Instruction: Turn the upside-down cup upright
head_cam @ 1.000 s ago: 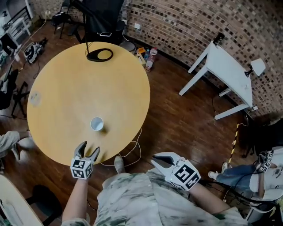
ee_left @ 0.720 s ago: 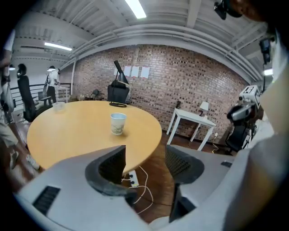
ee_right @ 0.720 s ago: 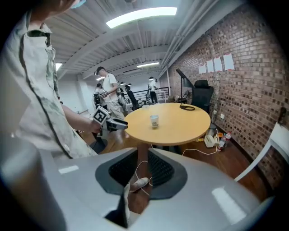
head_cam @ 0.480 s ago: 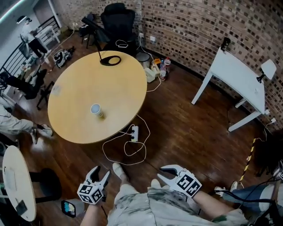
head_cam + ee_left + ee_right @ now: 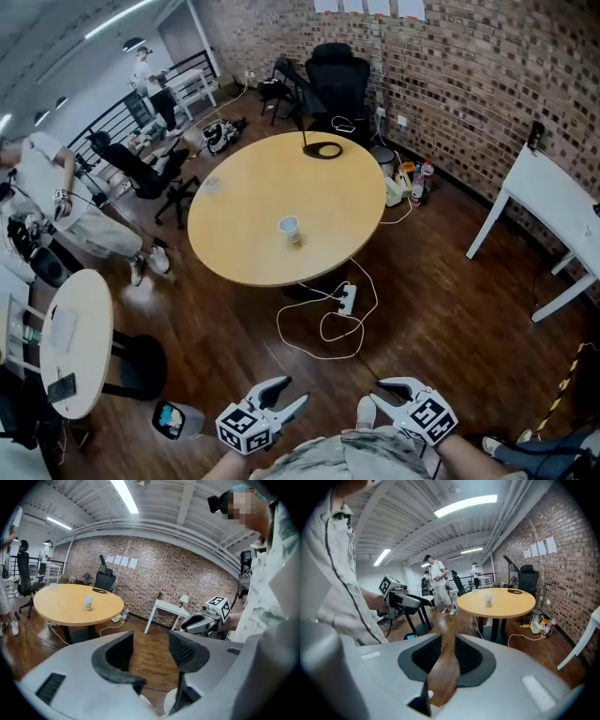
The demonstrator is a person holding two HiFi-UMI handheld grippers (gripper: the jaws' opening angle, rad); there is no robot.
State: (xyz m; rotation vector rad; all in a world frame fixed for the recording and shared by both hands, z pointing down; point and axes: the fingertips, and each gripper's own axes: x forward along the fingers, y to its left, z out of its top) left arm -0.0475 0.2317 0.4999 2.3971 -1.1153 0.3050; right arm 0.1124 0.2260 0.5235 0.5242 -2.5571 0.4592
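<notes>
A white paper cup stands mouth up near the front of the round wooden table, far from both grippers. It shows small in the left gripper view and in the right gripper view. My left gripper is low at the frame's bottom, over the floor, and its jaws are closing with nothing between them. Beside it, my right gripper also hangs over the floor. Its jaws stand a narrow gap apart and hold nothing.
A power strip with looped cable lies on the floor before the table. A black ring-shaped stand sits on the table's far edge. A white table is at the right, a small round white table and office chairs at the left.
Both grippers have drawn well back from the table, which now lies far ahead. The left jaws have narrowed. The cup has kept its place, mouth up.
</notes>
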